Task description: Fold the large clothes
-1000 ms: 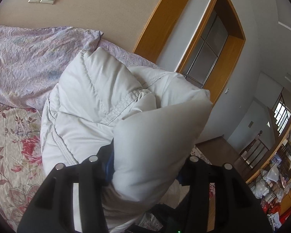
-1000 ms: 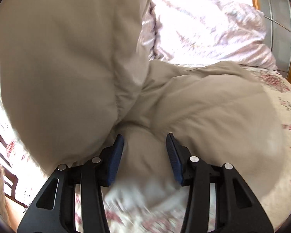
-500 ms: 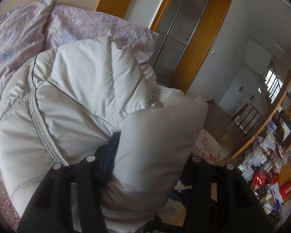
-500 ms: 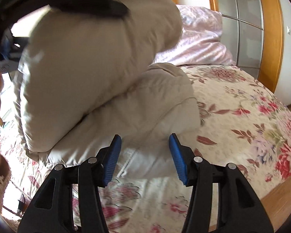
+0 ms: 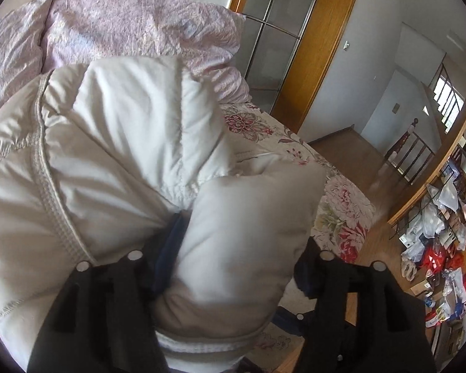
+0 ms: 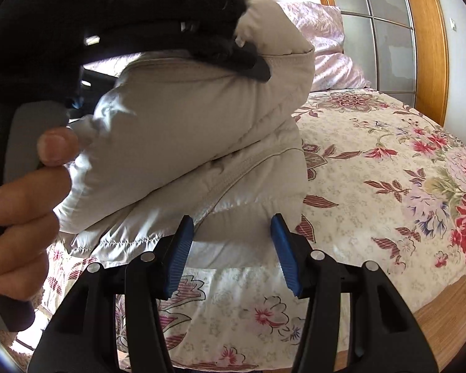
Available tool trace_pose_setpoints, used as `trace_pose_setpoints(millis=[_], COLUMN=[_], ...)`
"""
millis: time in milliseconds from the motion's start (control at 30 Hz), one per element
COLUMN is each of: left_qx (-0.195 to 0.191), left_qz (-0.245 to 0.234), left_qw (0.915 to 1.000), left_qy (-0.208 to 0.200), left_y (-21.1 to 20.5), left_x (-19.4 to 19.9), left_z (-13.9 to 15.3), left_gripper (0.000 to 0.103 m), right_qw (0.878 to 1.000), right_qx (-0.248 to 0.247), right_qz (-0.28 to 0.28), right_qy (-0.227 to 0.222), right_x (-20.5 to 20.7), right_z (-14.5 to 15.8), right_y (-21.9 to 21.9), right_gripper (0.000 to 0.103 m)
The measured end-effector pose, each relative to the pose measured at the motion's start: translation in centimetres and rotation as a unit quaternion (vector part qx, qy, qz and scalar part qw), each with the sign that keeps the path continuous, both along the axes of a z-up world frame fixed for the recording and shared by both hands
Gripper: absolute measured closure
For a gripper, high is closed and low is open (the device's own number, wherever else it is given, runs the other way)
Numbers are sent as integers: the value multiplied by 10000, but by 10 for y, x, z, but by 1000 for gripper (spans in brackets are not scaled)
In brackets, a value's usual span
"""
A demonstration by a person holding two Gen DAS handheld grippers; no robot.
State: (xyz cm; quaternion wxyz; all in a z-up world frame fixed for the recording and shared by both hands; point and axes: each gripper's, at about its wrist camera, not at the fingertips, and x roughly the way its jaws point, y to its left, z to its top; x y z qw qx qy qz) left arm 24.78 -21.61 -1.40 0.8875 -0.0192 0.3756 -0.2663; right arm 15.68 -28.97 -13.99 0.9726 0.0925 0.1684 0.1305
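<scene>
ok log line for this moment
left gripper: on jacket fold, jaws just opening | right gripper: open, just widened, at jacket edge | jacket on bed

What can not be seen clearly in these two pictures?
- Left wrist view: the puffy jacket covers the left gripper pads, so contact is unclear.
- Left wrist view: shelf clutter is too small to name.
- Right wrist view: a blurred hand hides the jacket's left end.

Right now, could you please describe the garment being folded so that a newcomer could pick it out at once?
On the flower-print bedspread, in front of the lilac pillows, lies a puffy off-white quilted jacket. It is the only plain, unpatterned fabric there, and a padded fold of it sits between the fingers of the left gripper.
</scene>
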Motion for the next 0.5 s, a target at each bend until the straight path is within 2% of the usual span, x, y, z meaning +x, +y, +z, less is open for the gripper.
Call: trace_pose_setpoints(millis=[67,167,300,433,500], left_qx=[85,236,231,381,455], left_qz=[16,113,378,991,1307], left_qw=[9997,9981,9943,9820,9781], left_qy=[-235,-556,-971,-1563,-1557], left_y=[-2,2,22,53,72], left_x=[-12,-29,-51,-65,-58], left_z=[9,26,56,85,88], left_gripper=[26,20,14,6,6], right_qw=[10000,9998,9995,9993,9993], right_qx=[-39,-157,-209,-145,-107], right_qz=[-20,-93,-212,-319,-347], right_qy=[-43,-88,-132,-105,-90], right_x=[-2,-5,-12,-17,-19], right_z=[-1,-4,-6,-7,-7], right_y=[1,2,-1,-9,-12], right_gripper=[49,49,47,46,46])
